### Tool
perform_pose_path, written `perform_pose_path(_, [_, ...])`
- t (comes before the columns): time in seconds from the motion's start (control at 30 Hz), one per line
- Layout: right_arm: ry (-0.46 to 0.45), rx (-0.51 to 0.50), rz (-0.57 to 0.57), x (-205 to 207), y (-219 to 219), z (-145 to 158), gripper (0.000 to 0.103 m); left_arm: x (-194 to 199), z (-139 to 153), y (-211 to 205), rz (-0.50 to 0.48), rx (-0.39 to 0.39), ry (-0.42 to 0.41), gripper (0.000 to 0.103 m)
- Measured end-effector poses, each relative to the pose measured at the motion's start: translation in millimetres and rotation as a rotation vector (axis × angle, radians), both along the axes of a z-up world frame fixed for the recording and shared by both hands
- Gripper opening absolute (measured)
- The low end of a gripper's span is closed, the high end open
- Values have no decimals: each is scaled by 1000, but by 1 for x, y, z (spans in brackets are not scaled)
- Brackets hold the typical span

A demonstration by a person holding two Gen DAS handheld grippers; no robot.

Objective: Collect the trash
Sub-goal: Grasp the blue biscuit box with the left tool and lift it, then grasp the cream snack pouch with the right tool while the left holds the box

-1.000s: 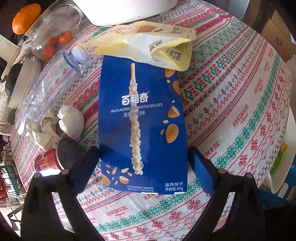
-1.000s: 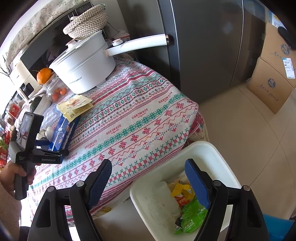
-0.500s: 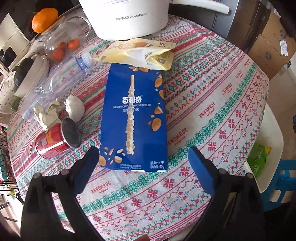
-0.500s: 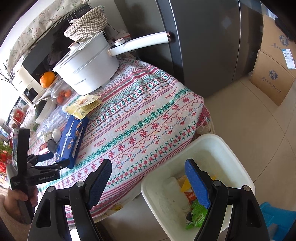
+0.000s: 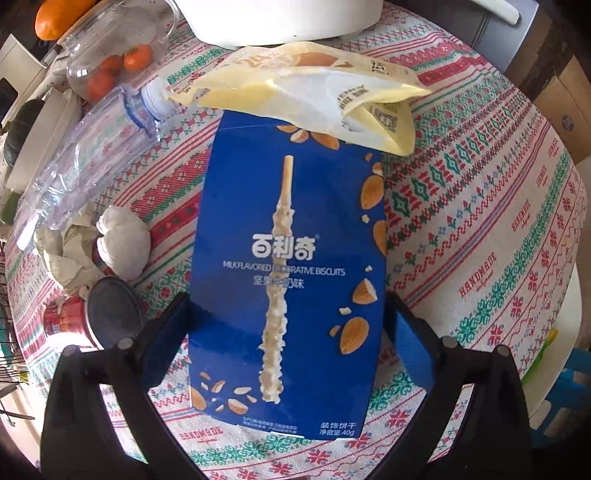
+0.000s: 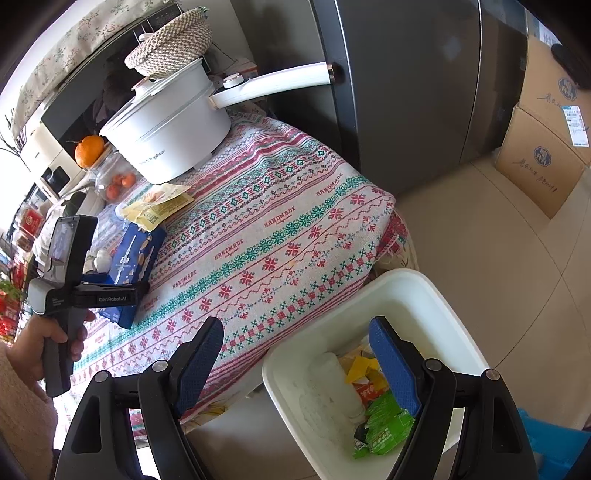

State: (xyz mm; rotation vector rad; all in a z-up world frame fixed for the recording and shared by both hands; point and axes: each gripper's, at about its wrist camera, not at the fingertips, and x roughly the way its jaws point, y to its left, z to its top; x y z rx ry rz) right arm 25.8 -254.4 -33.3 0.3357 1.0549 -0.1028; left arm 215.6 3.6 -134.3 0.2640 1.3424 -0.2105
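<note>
A blue biscuit box (image 5: 291, 266) lies flat on the patterned tablecloth (image 5: 480, 206). My left gripper (image 5: 288, 332) is open, its two blue fingers on either side of the box's near half, close to its edges. A yellow snack pouch (image 5: 306, 85) overlaps the box's far end. The box (image 6: 135, 254) and left gripper (image 6: 107, 293) also show in the right wrist view. My right gripper (image 6: 295, 365) is open and empty above the white trash bin (image 6: 417, 295), which holds wrappers (image 6: 384, 424).
Left of the box lie a clear plastic bottle (image 5: 81, 158), crumpled paper (image 5: 122, 240) and a red can (image 5: 92, 317). A white pot (image 6: 170, 125), a jar of small oranges (image 5: 110, 62) and an orange (image 5: 55, 18) stand at the back. Cardboard boxes (image 6: 543, 147) stand on the floor.
My left gripper has moved forward and down over the blue box, so its fingers now straddle it. The right gripper has stayed over the bin, shifting slightly.
</note>
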Motion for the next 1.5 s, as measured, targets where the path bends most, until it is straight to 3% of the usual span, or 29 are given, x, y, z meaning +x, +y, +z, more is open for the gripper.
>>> perform_pose_path(0.2, [5,12,-5,-2,-3,0,82,-28,-3,0,-33,-33,14,93])
perform_pose_path(0.43, [-3,18,16,-5,9,4,83,-90,12,8,-54,-225,12,92])
perform_pose_path(0.73, [3,27,13,7,23,-1,83,-140,92,44,-39,-452,-138,92])
perform_pose_path(0.87, [3,68,31,21,35,-7,82,-132,115,68,50,-454,-274,92])
perform_pose_path(1.13, [-57,139,100,78,69,-5,82,-119,119,127,261,-406,-368,92])
perform_pose_path(1.27, [-72,231,146,120,99,-17,72,-109,121,140,293,-400,-390,92])
perform_pose_path(1.4, [-54,279,189,157,128,-36,49,-106,124,146,303,-402,-394,93])
perform_pose_path(1.5, [-58,305,184,180,136,-47,45,-105,123,148,304,-406,-386,93])
